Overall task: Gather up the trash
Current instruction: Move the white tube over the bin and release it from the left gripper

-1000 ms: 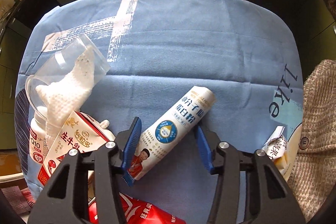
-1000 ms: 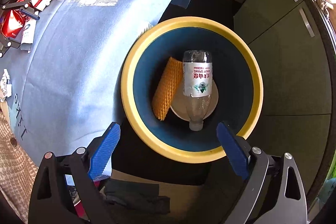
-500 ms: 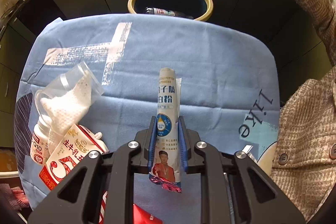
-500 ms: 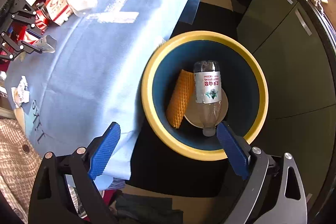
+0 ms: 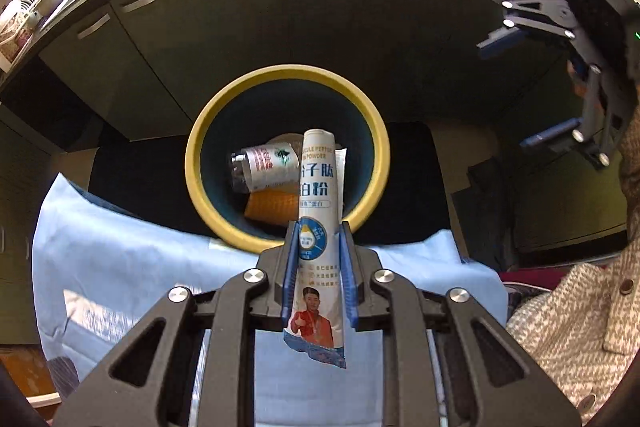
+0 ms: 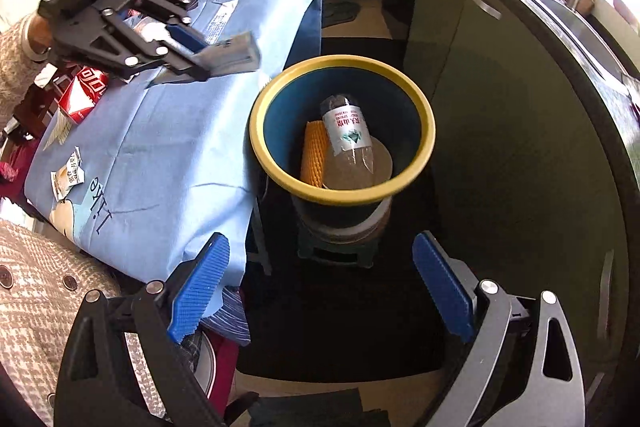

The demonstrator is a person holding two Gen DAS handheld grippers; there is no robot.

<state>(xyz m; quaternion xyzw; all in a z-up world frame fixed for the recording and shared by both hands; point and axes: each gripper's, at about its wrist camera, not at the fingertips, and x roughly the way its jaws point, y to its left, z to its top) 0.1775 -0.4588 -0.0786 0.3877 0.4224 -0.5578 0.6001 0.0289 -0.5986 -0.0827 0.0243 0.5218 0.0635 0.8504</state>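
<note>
Gripping a white, tube-like protein-powder sachet with blue print (image 5: 318, 227), I am holding my left gripper (image 5: 319, 281) clamped on its lower middle, both blue pads pressing its sides. In the left wrist view the sachet is standing upright, its top end reaching toward 12 o'clock and overlapping the mouth of the round blue bin with a yellow rim (image 5: 205, 147). Inside the bin a clear plastic water bottle (image 5: 266, 167) and an orange foam net sleeve (image 5: 268, 207) are lying. The light blue tablecloth (image 5: 120, 259) is spreading from 7 to 4 o'clock beneath me. My right gripper (image 5: 532, 91) is showing at 2 o'clock.

In the right wrist view my right gripper (image 6: 320, 291) is hanging with its jaws wide apart and nothing between them, the bin (image 6: 424, 147) sitting on a stool at centre. At 10 o'clock my left gripper (image 6: 188, 47) is carrying the sachet (image 6: 236, 53) over the tablecloth (image 6: 160, 147), near the bin but not yet above it. A red-and-white milk carton (image 6: 82, 95) and a small torn wrapper (image 6: 68, 177) are lying on the cloth at 9 o'clock.

I am judging the sachet light, thin and crushable, with a slick film; a mid-body pinch seems right, since its ends would flop.
</note>
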